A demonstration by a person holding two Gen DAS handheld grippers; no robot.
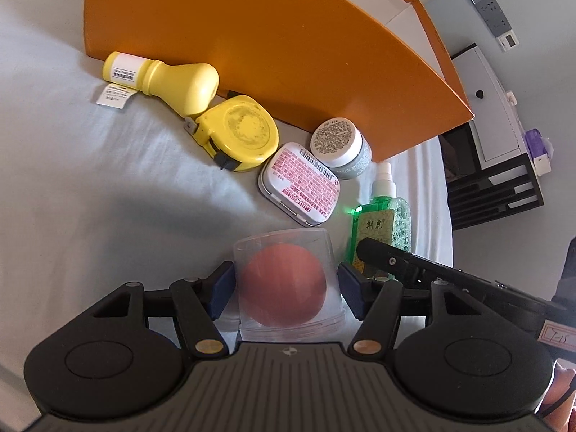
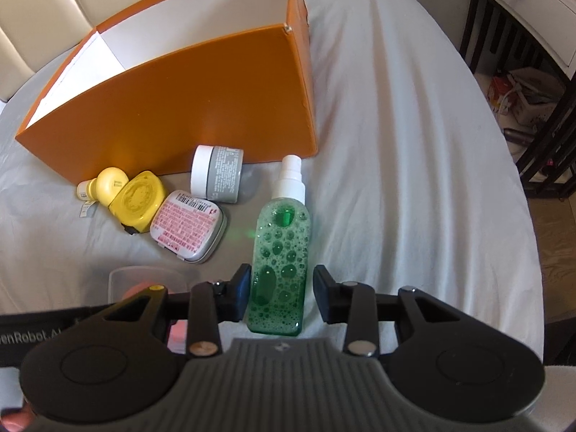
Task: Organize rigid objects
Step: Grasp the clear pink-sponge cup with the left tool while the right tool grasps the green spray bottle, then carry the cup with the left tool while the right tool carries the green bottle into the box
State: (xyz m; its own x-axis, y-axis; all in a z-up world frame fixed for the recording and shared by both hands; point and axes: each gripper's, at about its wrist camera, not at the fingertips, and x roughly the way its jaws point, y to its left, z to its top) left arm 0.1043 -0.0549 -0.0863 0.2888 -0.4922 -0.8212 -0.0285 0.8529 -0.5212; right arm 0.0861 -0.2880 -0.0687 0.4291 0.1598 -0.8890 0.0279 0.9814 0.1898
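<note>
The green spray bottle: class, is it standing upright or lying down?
Lying down: the green spray bottle rests flat on the white sheet, its white nozzle pointing toward the orange box.

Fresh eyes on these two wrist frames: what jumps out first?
The big orange box fills the back of both views, open-topped, on the pale sheet. Right in front of the left gripper sits a clear plastic tub with a pink ball inside, framed between the fingers. The green spray bottle, full of bubbles, lies between the right gripper's fingers, with a small gap on its right side.
</note>
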